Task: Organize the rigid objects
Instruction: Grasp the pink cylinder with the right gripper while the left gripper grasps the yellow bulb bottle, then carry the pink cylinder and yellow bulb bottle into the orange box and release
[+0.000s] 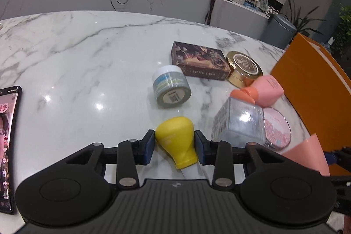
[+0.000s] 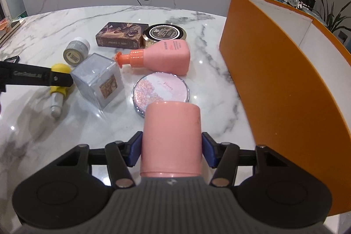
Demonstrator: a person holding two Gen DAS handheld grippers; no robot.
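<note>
From my left wrist camera, I see the left gripper (image 1: 175,145) at the bottom centre of the frame, its blue fingers (image 1: 149,146) pressed against both sides of a yellow bottle (image 1: 175,142) that lies on the marble tabletop (image 1: 76,58). The bottle's fat yellow end points up the frame and its pale neck runs back under the gripper. Above it, a grey jar (image 1: 171,87) lies on its side. Further up and right sit a brown card box (image 1: 199,63) and a gold tin (image 1: 244,68), touching each other. On the right, a pink pump bottle (image 1: 263,91) lies flat, with a clear cube box (image 1: 239,124) and a round pink compact (image 1: 277,131) below it. An orange box (image 1: 311,84) stands along the right edge. A phone (image 1: 8,146) lies at the left edge.

From my right wrist camera, the right gripper (image 2: 172,151) holds a pink cylinder (image 2: 172,139) between its fingers (image 2: 136,150), low in the centre of the frame; the left pad touches it, and I cannot tell whether the right pad does. The cylinder's far end reaches over the near rim of the compact (image 2: 161,92). The orange box (image 2: 285,80) fills the right side. At centre left, the left gripper's black finger (image 2: 39,77) crosses the yellow bottle (image 2: 59,80), just beside the clear cube box (image 2: 98,82). The pump bottle (image 2: 162,56) lies mid-frame, with the card box (image 2: 120,34), gold tin (image 2: 164,34) and grey jar (image 2: 76,49) behind it.
</note>
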